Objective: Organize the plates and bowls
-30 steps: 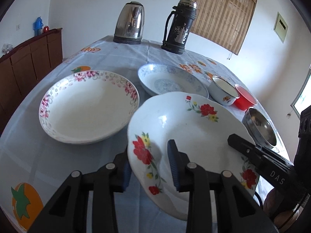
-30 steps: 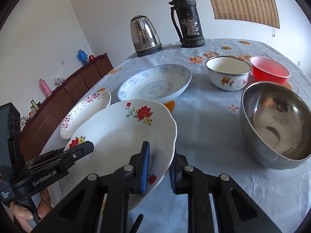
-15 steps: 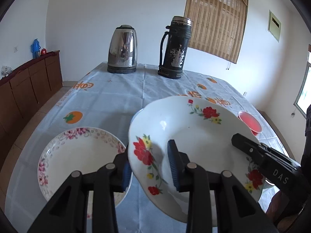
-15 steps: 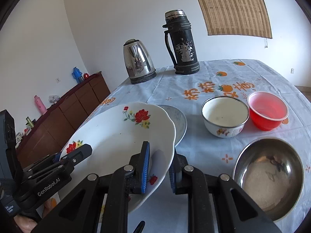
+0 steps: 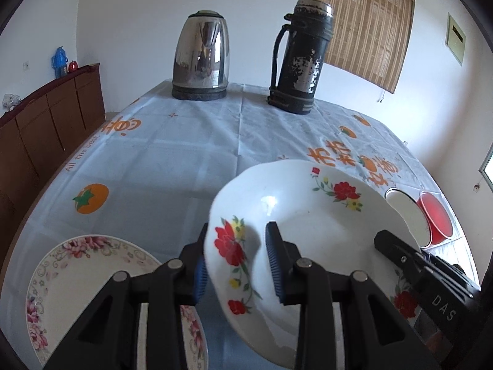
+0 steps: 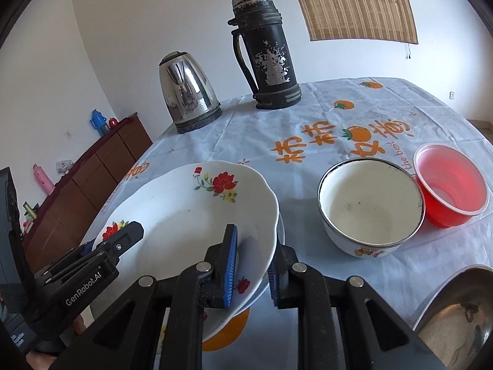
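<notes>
A white plate with red flowers hangs tilted above the table, held by both grippers at opposite rims. My left gripper is shut on its left rim, one blue pad above and one below. My right gripper is shut on the right rim of the same plate. A pink-flowered plate lies on the cloth at the lower left. An enamel bowl, a red plastic bowl and a steel bowl stand to the right. A pale rim sliver shows under the held plate.
A steel kettle and a worn black thermos stand at the far end of the table. Bare printed tablecloth stretches between them and the plates. A brown sideboard runs along the left wall.
Both grippers carried the red-flowered plate toward the kettle end. The blue-patterned plate slipped out of sight under it. The pink-flowered plate and the bowls slid lower in the views.
</notes>
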A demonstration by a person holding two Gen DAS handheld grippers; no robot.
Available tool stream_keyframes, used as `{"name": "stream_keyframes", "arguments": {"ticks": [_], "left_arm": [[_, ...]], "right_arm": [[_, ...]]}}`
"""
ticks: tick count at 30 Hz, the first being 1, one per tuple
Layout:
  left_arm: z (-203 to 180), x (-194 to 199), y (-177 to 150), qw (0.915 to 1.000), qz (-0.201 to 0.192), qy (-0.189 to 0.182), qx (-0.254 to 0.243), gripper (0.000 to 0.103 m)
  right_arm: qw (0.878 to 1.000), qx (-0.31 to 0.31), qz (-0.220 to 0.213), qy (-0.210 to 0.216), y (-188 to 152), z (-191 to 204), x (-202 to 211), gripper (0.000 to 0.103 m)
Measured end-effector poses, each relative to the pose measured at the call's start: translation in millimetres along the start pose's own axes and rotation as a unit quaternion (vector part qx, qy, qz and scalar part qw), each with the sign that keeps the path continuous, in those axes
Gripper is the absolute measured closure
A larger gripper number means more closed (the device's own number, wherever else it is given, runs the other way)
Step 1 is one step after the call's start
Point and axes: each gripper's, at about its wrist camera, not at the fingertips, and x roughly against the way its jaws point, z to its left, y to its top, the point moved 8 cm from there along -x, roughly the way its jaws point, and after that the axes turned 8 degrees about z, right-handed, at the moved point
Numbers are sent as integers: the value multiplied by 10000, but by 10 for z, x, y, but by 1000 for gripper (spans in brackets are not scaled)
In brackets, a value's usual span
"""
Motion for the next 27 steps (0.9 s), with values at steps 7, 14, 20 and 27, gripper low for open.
{"name": "stream_keyframes", "arguments": {"ticks": [7,14,20,27], "left_arm": [[12,-158,-28,9997,200,170,20,72],[-5,-201,-27,9996,178,209,-21,72],[-37,-265,-76,9994,316,109,-84,70],[-47,-255,-97,9991,348,195,-126,71]], "right_arm": [[9998,-30,186,-48,-22,-50,-145,83],[9998,-63,195,-23,-5,-81,-196,83],[9999,-62,125,-90,-12,-111,-176,82],[9994,-193,274,-109,-80,-157,-187,82]]}}
